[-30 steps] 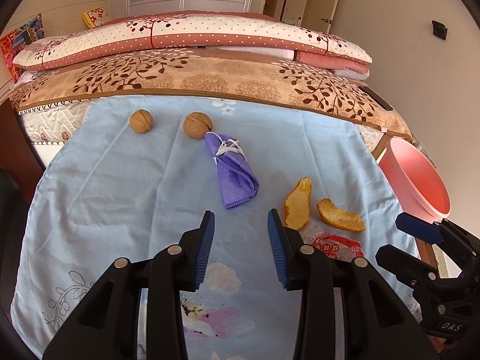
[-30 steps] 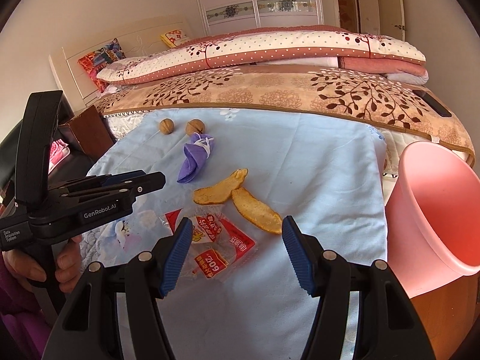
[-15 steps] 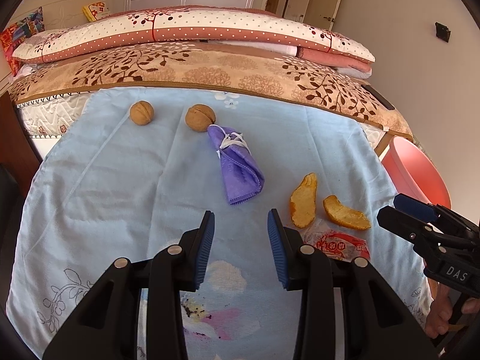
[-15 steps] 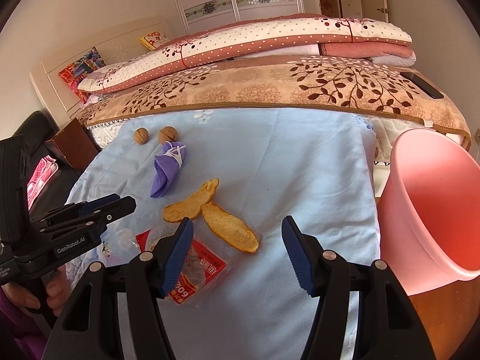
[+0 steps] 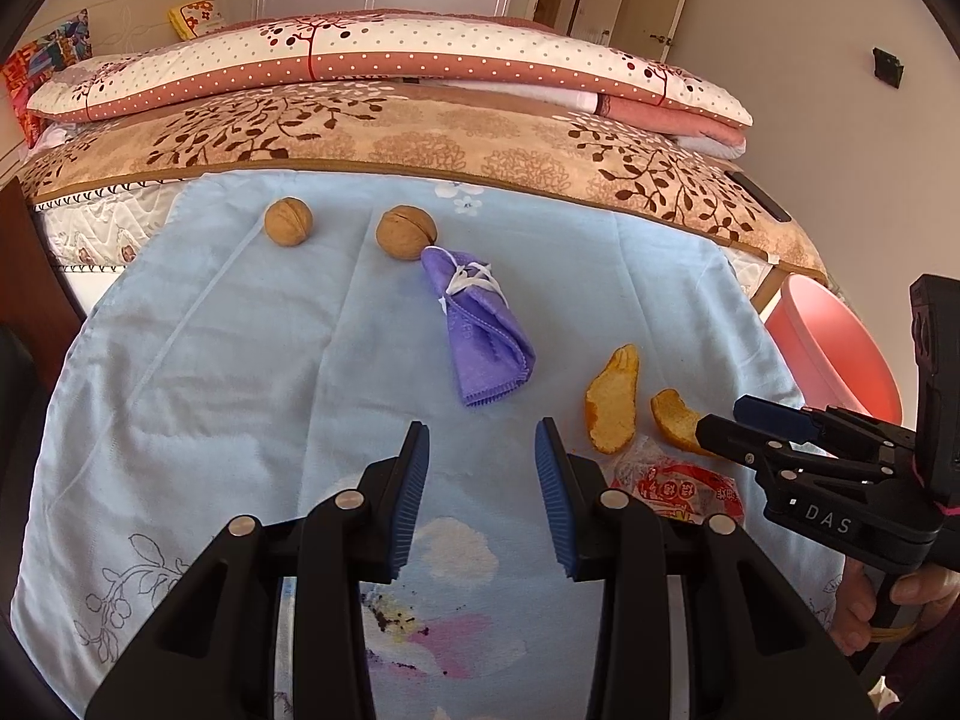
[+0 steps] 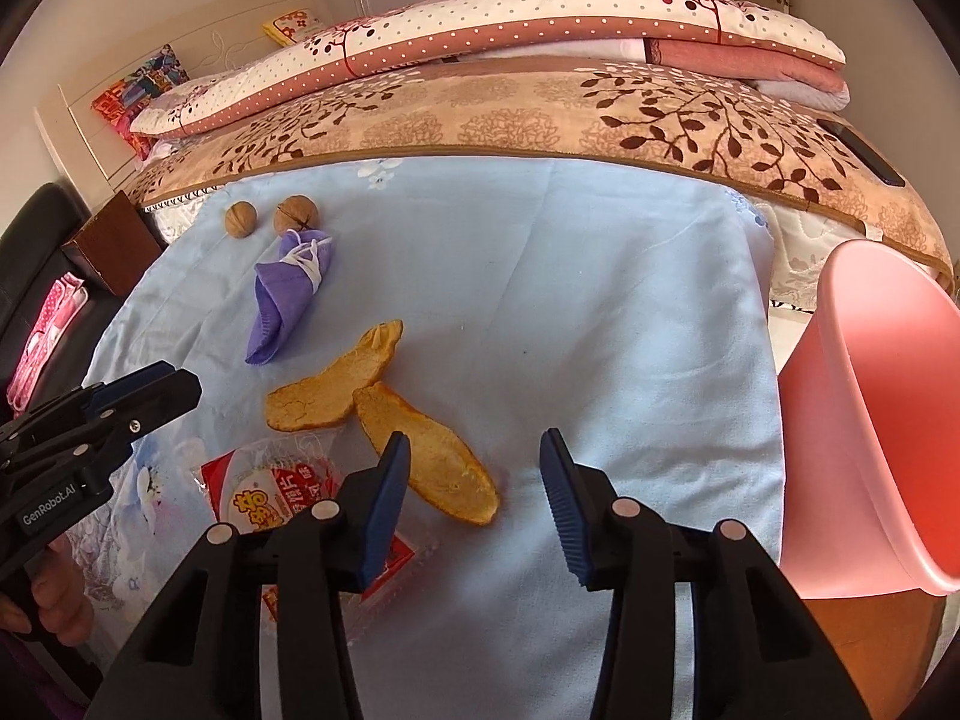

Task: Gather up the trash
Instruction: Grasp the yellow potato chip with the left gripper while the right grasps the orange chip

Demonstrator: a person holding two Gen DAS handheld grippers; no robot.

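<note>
Both units are spread and empty: the right hand-held gripper (image 6: 474, 468) hovers above the nearer orange peel (image 6: 429, 459), the left hand-held gripper (image 5: 483, 453) short of the purple mask (image 5: 480, 333). The peels and crinkled wrapper (image 6: 282, 495) lie on the blue sheet (image 6: 540, 276) of the bed, the pink bin (image 6: 888, 438) just beside it. The peel likely handles light, curved, semi-stiff; pinch across its narrow width. The wrapper looks slippery; grip a raised fold.

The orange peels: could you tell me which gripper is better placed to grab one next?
Right. The right gripper is open just above the nearer peel, with the pink bin beside it. The left gripper points at bare sheet.
</note>
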